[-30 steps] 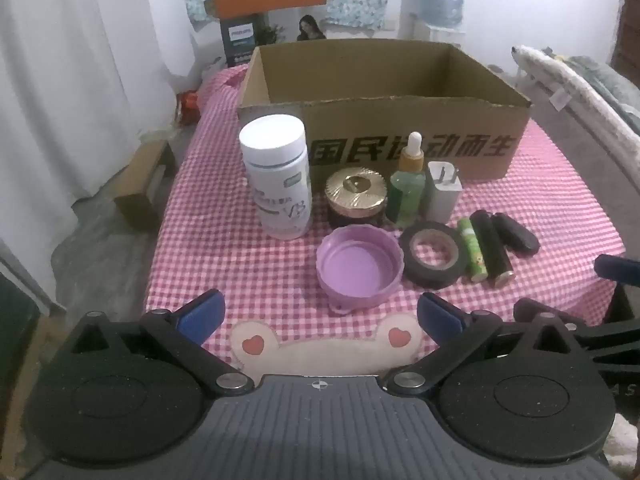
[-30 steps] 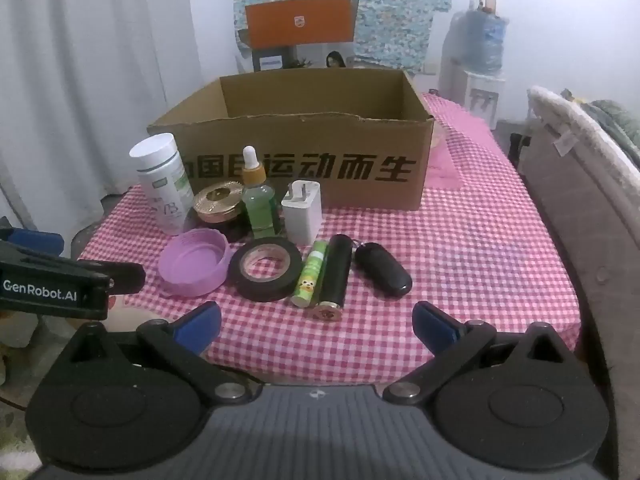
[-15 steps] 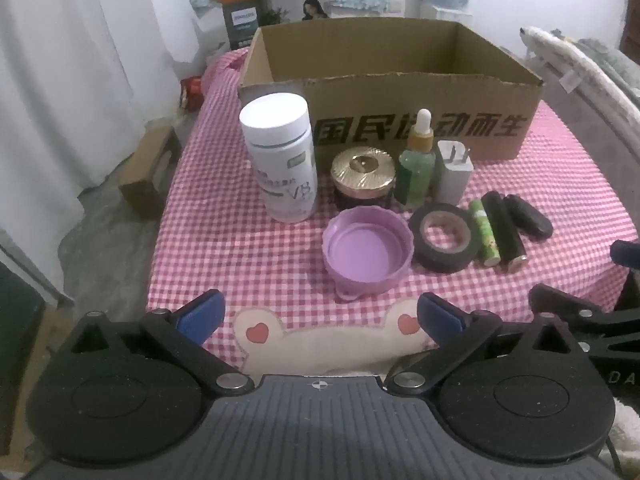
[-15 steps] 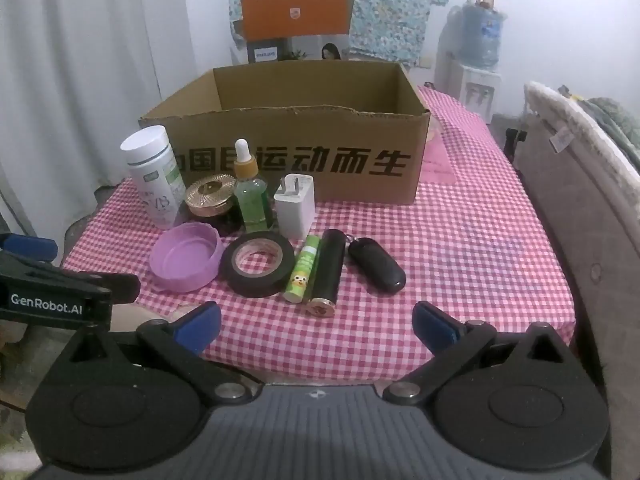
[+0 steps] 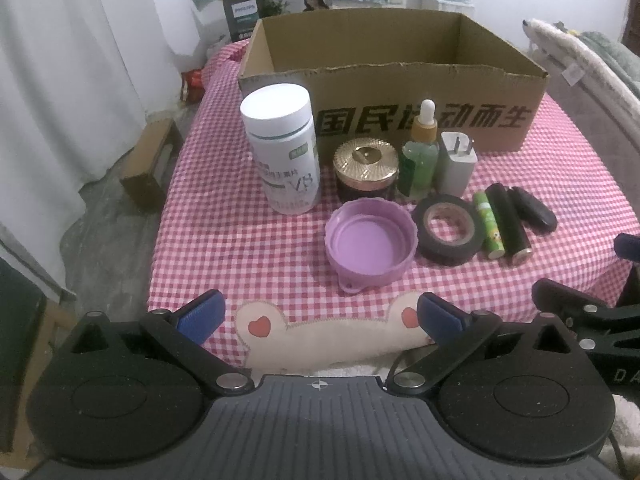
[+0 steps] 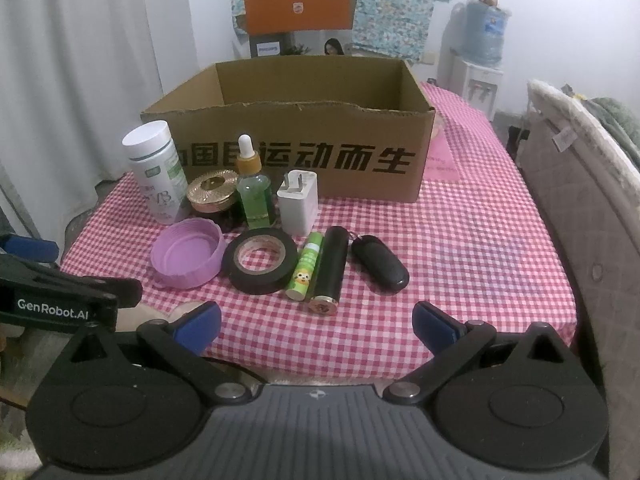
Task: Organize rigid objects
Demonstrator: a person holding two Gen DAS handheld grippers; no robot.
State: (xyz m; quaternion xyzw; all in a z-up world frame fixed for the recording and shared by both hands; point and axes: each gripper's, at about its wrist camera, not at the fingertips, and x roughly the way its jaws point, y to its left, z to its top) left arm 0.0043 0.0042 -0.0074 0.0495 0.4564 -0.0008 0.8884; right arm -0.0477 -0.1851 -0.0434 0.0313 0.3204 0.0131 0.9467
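Both grippers — left (image 5: pixel 319 316), right (image 6: pixel 316 326) — spread wide, empty; one box (image 6: pixel 304 152), nine loose items before it

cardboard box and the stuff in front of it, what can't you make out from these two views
- Box floor: hidden by its front wall in both views, so whether anything lies inside cannot be told.
- White bottle label: print too small and blurred in both views.
- Jar body: right wrist view, partly behind the purple lid and dropper bottle.
- Key fob: left wrist view, near side hidden by the black tube.
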